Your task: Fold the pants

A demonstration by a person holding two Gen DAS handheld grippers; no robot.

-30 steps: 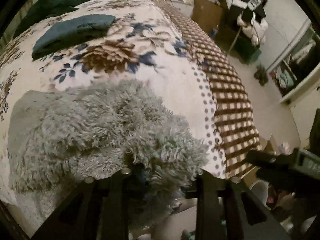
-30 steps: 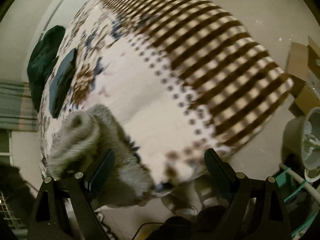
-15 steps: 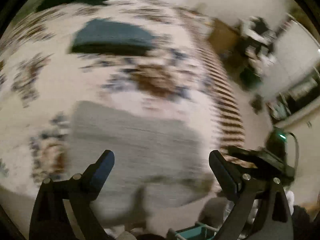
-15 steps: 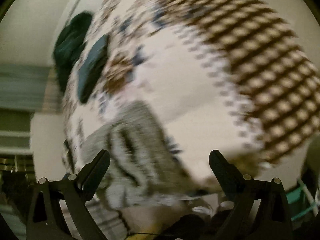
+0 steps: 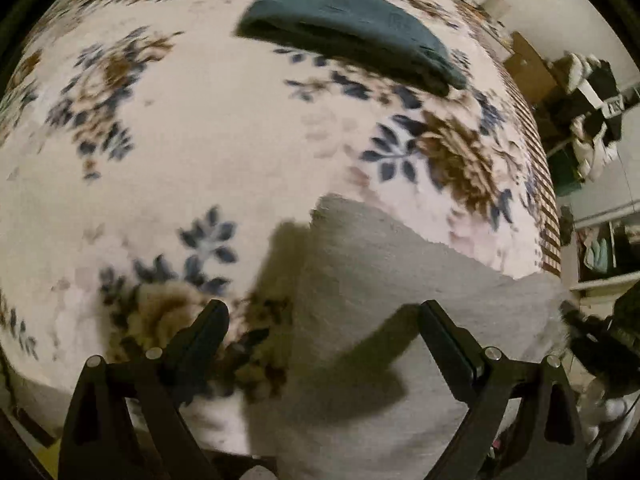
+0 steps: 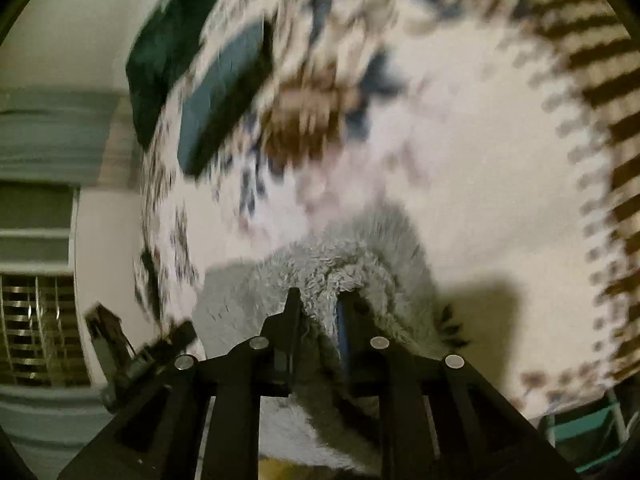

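Note:
The fluffy grey pants [image 5: 384,280] lie at the near edge of the floral bedspread [image 5: 200,128]. My left gripper [image 5: 324,320] is open and empty, hovering above the pants' left part. In the right wrist view the pants [image 6: 332,264] bunch up at the fingers, and my right gripper [image 6: 318,304] is shut on a fold of their edge. The view is blurred by motion.
A folded teal garment [image 5: 352,32] lies further back on the bed, also in the right wrist view [image 6: 224,92], with a dark green garment [image 6: 164,52] beyond it. The bedspread's brown checked border [image 6: 600,60] runs along the right. Cluttered shelves [image 5: 588,92] stand beyond the bed.
My left gripper let go of the pants, opened and swung left. My right gripper moved onto the pants and closed on their edge.

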